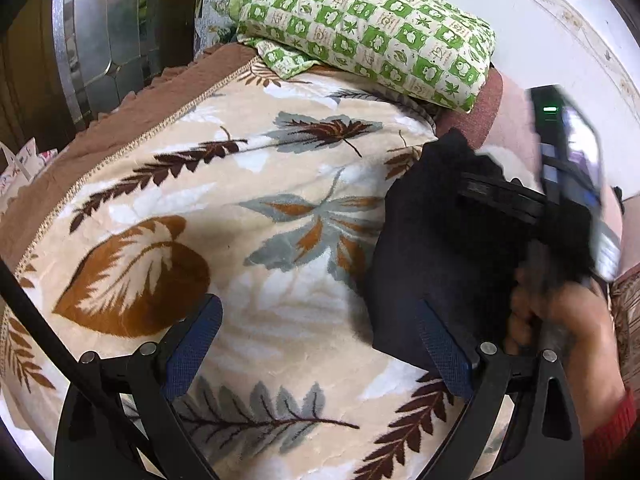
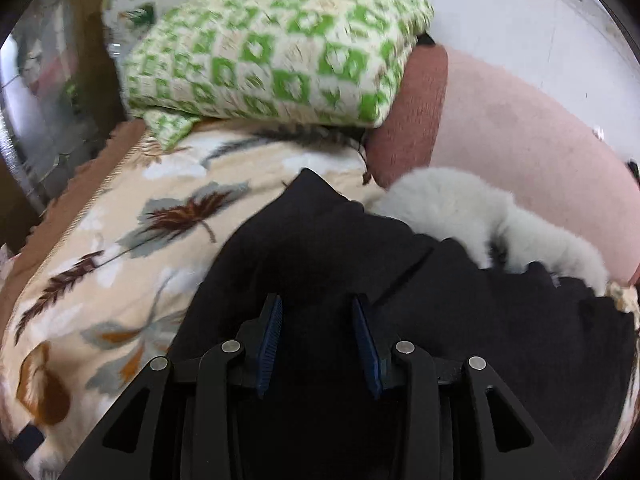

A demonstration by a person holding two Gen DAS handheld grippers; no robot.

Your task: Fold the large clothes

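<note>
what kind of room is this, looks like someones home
Most likely a bedroom in a home: a bed spread with a leaf-print blanket, a folded green checked quilt at its head, and a dark garment lying on top.

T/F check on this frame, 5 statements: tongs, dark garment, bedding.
1. The left tongs stand wide open with nothing gripped. True.
2. The dark garment lies on a leaf-print blanket. True.
3. The checked pillow is red and white. False: it is green and cream.
4. The right tongs are clamped on the white fluffy item. False: they sit over the dark garment with a gap between the pads; the fluffy item lies beyond them.
5. The checked pillow sits at the far end of the blanket. True.
</note>
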